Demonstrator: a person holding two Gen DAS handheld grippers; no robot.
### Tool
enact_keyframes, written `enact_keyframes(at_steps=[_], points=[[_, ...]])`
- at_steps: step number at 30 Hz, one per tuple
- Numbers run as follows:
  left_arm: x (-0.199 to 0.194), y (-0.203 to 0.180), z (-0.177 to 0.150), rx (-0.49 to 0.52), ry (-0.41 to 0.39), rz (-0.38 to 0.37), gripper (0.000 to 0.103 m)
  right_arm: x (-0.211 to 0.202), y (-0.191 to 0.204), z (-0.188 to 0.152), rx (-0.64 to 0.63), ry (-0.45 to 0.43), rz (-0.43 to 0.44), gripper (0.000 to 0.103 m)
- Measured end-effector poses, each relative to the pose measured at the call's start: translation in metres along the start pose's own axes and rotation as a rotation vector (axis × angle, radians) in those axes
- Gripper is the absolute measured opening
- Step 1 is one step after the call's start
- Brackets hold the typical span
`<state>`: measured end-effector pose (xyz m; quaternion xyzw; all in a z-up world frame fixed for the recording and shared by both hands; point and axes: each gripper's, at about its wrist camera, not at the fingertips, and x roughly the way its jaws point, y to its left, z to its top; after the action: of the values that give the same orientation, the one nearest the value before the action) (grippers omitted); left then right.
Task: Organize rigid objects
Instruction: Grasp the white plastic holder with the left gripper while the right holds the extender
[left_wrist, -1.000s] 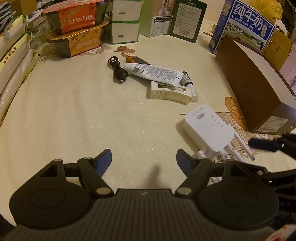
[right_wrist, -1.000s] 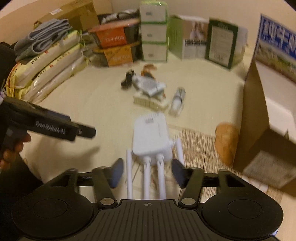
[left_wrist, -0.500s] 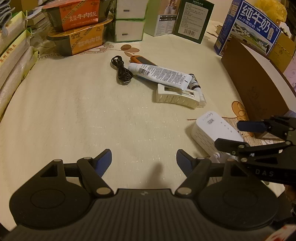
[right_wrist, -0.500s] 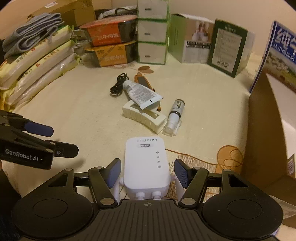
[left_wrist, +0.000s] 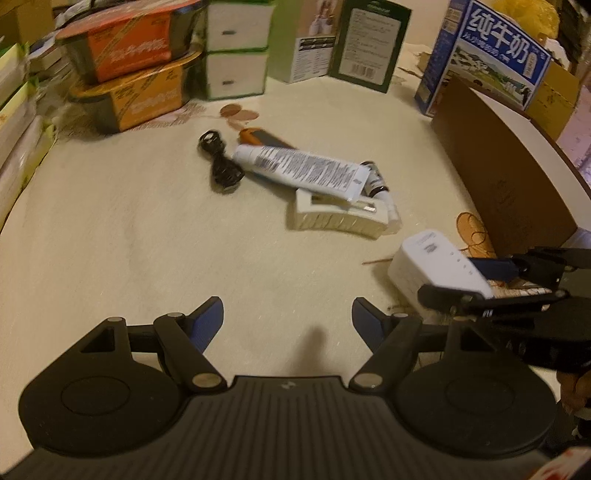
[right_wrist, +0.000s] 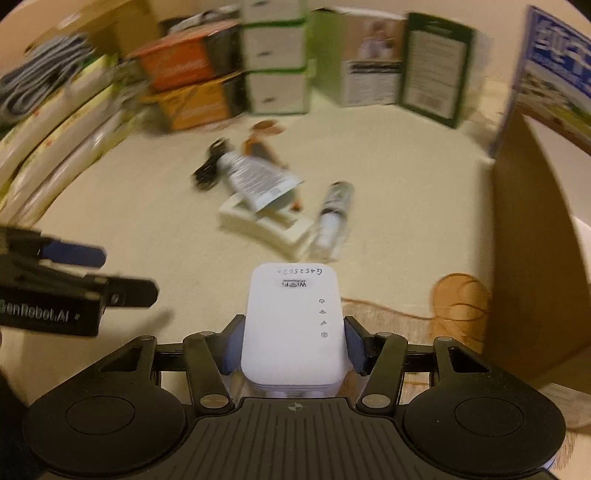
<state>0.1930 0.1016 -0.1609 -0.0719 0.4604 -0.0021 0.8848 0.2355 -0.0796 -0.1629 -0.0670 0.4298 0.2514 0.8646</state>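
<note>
right gripper (right_wrist: 293, 345) jaws pinching white wifi extender (right_wrist: 291, 325), left gripper (left_wrist: 287, 321) jaws spread, nothing between, over cream worktop (left_wrist: 147, 240)

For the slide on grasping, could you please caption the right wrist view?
Right claw shut on white plastic WiFi repeater above cream tablecloth; open left claw alongside.

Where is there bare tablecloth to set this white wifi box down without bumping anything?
The widest bare stretch lies ahead of the open left gripper, between the stacked meal boxes and the black cable. It is crowded around the white tube and white tray, and tight beside the brown box. The right gripper holds the wifi box.
</note>
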Motion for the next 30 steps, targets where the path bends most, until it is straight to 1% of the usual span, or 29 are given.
enact_keyframes(at_steps=[4, 9, 13, 19, 25, 28, 30], points=[[0.007, -0.007, 0.01, 0.043, -0.034, -0.029, 0.074, -0.007, -0.016, 0.007, 0.091, -0.042, -0.035, 0.052], [0.022, -0.017, 0.023, 0.093, -0.061, -0.053, 0.074, -0.007, -0.028, 0.015, 0.137, -0.06, -0.065, 0.052], [0.037, -0.025, 0.032, 0.117, -0.07, -0.063, 0.074, -0.005, -0.03, 0.021, 0.15, -0.078, -0.084, 0.052], [0.055, -0.033, 0.043, 0.115, -0.063, -0.078, 0.074, 0.001, -0.035, 0.027, 0.167, -0.082, -0.095, 0.052], [0.067, -0.044, 0.046, 0.085, -0.066, -0.064, 0.074, 0.003, -0.043, 0.03, 0.18, -0.087, -0.112, 0.052], [0.071, -0.052, 0.046, 0.123, -0.08, -0.046, 0.075, 0.003, -0.048, 0.03, 0.186, -0.087, -0.117, 0.052], [0.073, -0.057, 0.045, 0.154, -0.087, -0.017, 0.076, 0.004, -0.05, 0.03, 0.191, -0.084, -0.118, 0.052]])
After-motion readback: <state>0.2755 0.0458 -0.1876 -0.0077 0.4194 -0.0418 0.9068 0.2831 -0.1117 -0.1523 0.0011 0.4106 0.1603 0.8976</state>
